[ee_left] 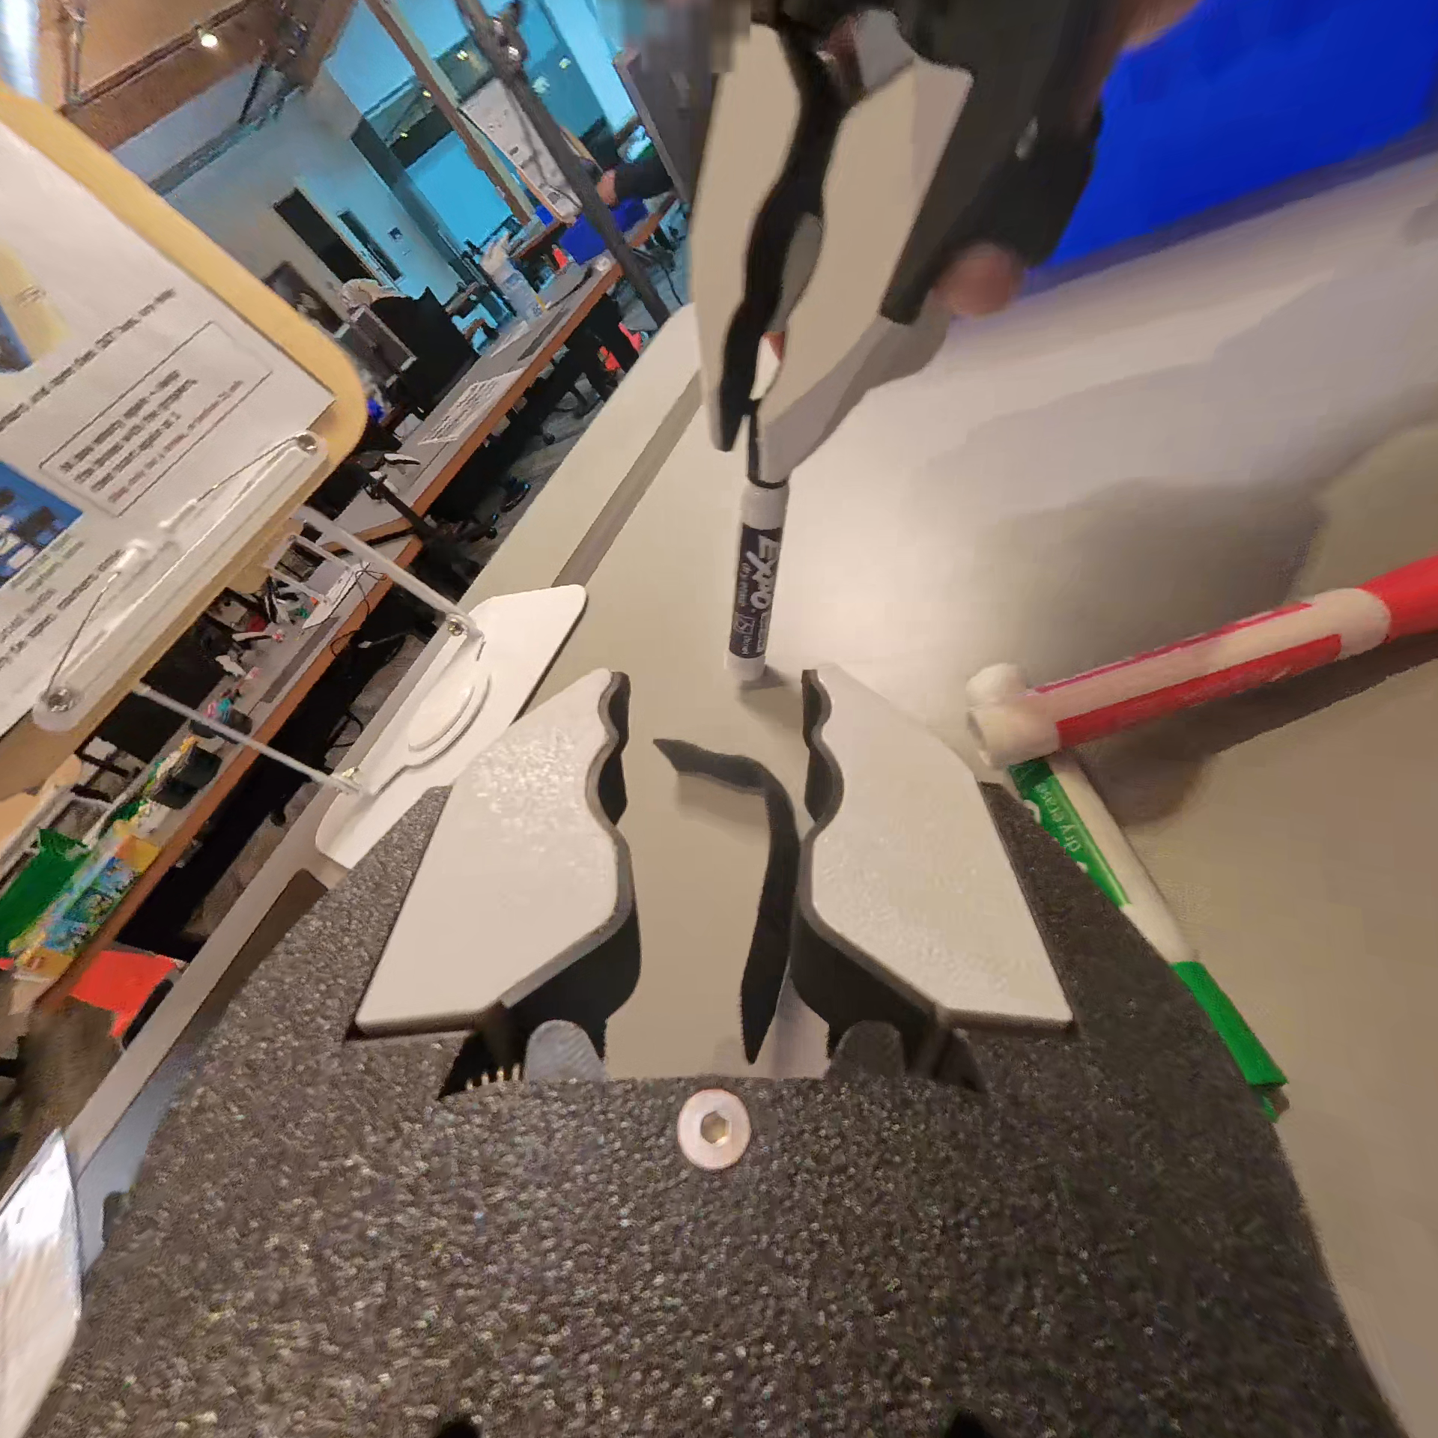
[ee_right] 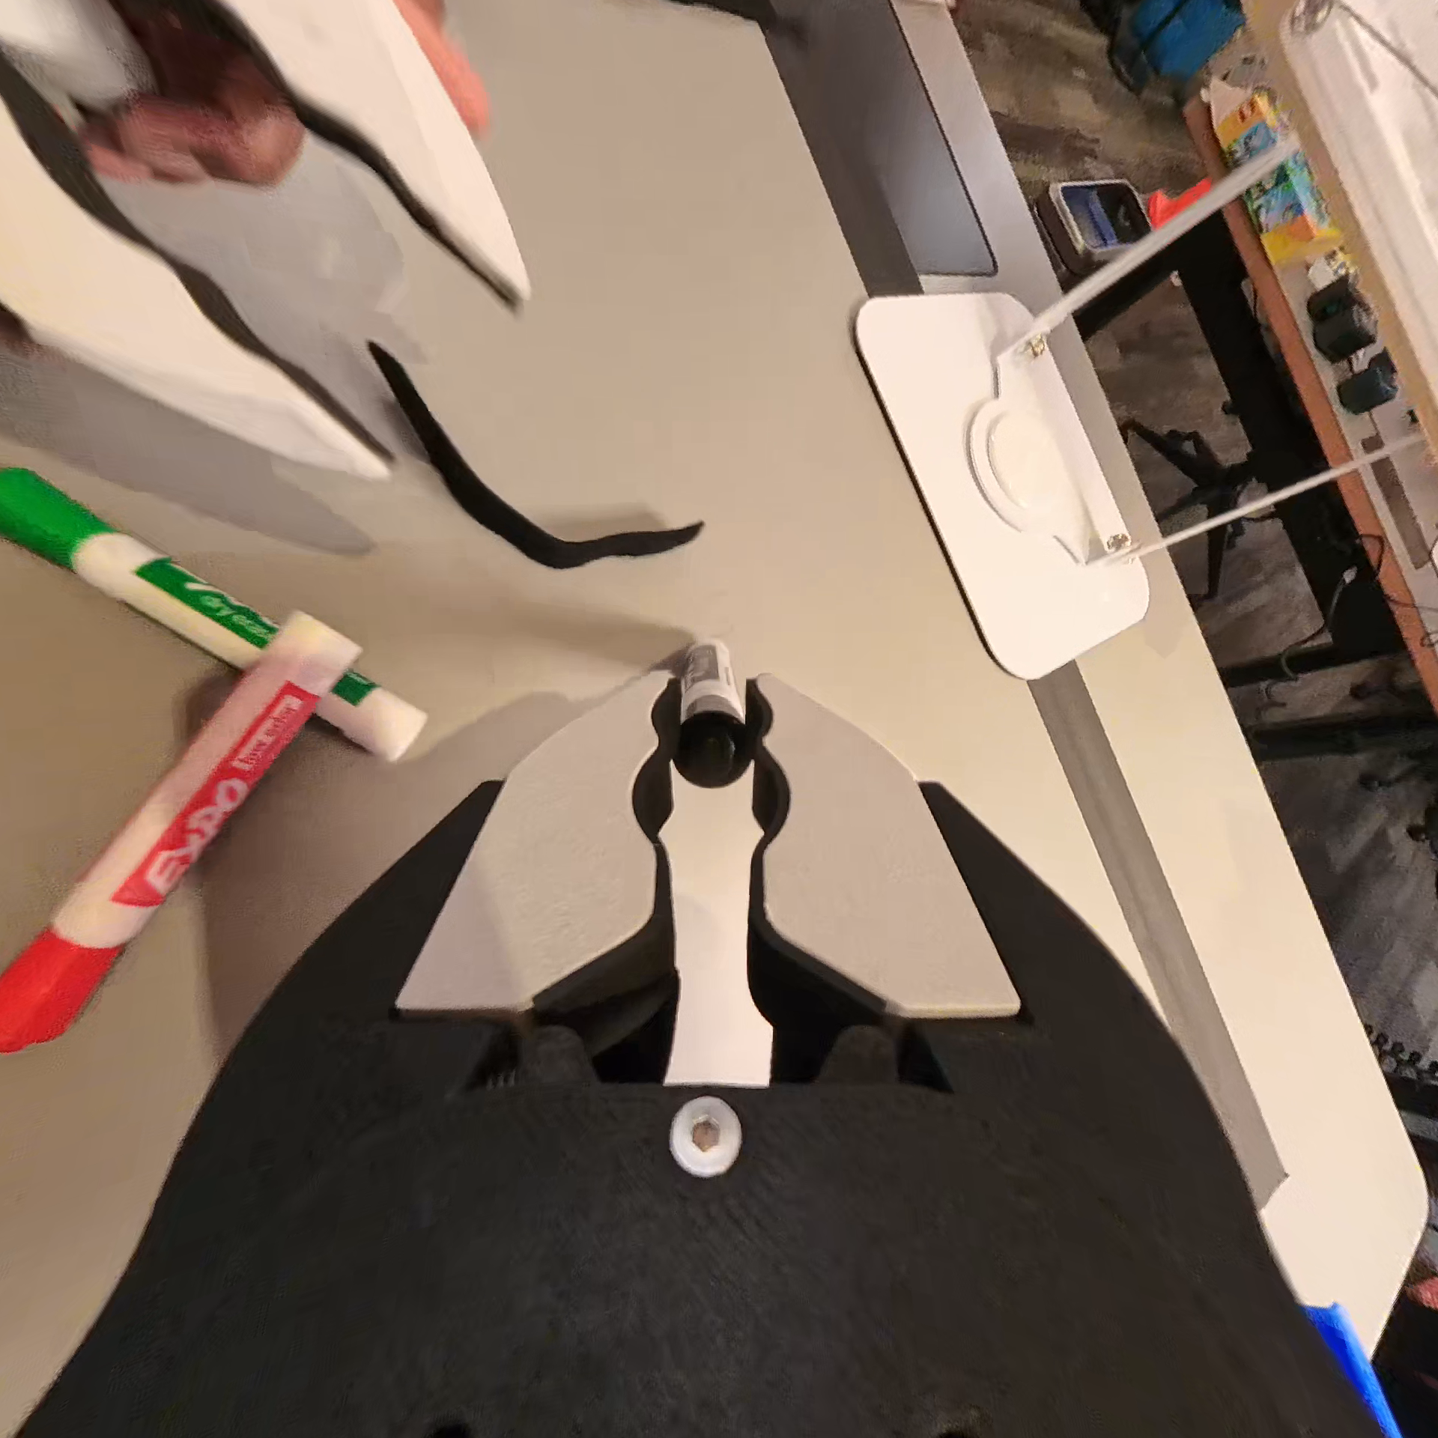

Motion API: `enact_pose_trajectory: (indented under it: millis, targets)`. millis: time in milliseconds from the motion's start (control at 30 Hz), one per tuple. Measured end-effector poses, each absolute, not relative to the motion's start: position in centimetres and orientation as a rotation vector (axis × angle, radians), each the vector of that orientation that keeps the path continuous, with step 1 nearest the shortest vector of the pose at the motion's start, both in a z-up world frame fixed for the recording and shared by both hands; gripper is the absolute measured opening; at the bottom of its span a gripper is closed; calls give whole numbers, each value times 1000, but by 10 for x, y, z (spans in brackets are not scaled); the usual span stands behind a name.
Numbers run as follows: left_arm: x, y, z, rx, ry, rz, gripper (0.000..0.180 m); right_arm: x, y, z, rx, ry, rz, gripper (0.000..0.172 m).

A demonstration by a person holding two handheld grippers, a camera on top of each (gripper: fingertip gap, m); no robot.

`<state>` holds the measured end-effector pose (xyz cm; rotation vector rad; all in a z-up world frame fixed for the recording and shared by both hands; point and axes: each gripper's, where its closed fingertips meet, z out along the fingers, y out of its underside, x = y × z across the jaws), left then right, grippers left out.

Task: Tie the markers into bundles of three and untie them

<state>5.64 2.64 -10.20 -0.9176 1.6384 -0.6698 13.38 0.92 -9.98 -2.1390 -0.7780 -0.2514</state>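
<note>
Left wrist view alone: black marker (ee_left: 756, 576) upright, base on table (ee_left: 1011, 482).

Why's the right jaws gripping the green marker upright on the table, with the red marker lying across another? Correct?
Not quite: the right gripper holds the black marker, upright on the table, as the right wrist view shows. The green marker lies flat under the red marker.

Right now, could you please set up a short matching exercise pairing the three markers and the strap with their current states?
Things:
1. black marker
2. red marker
3. green marker
4. black strap

States:
A. lies loose on the table, between the open left fingers
B. rests across another marker
C. upright, gripped by the right gripper
D. lies under another marker

Pairs: 1-C, 2-B, 3-D, 4-A
</note>
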Motion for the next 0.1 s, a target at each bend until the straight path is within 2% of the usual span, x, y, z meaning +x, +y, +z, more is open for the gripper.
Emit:
enact_pose_trajectory:
  millis: [100]
  targets:
    - [70,20,-111,-886,1700,-599,43,122,8,-96,-2123,-800,-230,14]
